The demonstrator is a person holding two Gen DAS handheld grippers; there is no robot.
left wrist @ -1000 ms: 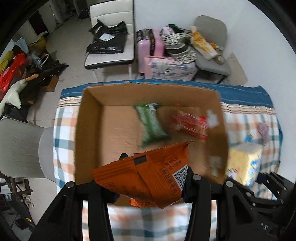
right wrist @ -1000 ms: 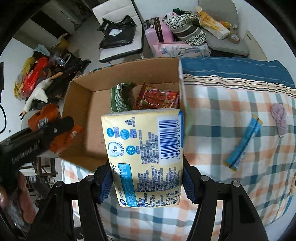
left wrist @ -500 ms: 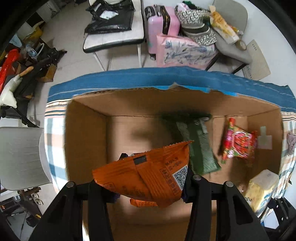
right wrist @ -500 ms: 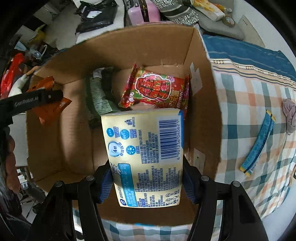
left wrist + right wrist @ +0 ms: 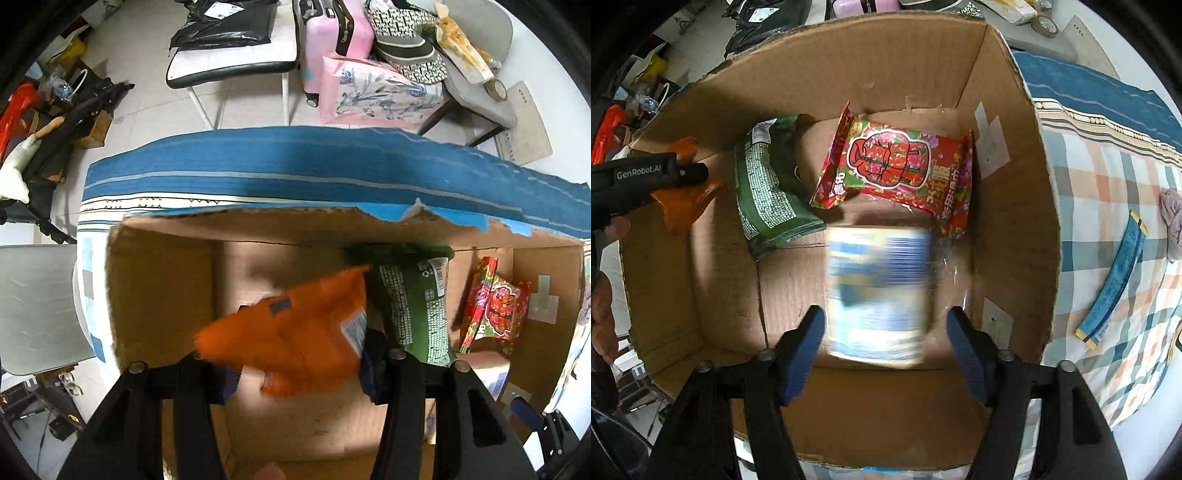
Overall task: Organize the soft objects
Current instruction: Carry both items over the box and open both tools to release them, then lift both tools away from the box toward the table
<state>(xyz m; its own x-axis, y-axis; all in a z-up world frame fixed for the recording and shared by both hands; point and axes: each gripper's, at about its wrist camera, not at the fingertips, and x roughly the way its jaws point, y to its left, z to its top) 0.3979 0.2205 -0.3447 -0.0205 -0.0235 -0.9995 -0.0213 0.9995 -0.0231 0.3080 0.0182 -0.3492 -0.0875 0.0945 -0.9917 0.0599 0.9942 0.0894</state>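
An open cardboard box (image 5: 1008, 229) holds a green packet (image 5: 768, 195) and a red packet (image 5: 901, 170). My right gripper (image 5: 886, 339) is open over the box; the yellow tissue pack (image 5: 879, 291) is blurred, falling free between its spread fingers. My left gripper (image 5: 295, 362) is open over the box's left part (image 5: 155, 291); the orange snack bag (image 5: 291, 336) is blurred and slipping out from between its fingers. The left gripper also shows in the right wrist view (image 5: 683, 173) with the orange bag (image 5: 683, 206) beside it. The green packet (image 5: 413, 306) and red packet (image 5: 495, 310) show in the left wrist view.
The box stands on a checked tablecloth (image 5: 1108, 206) with a blue border (image 5: 295, 166). A blue sachet (image 5: 1115, 280) and a mauve cloth (image 5: 1172, 218) lie on the cloth right of the box. Chairs, a pink suitcase (image 5: 332, 40) and bags stand beyond the table.
Both grippers have opened over the box. The tissue pack has left the right gripper and the orange bag is dropping from the left gripper. Both have moved further in over the box.
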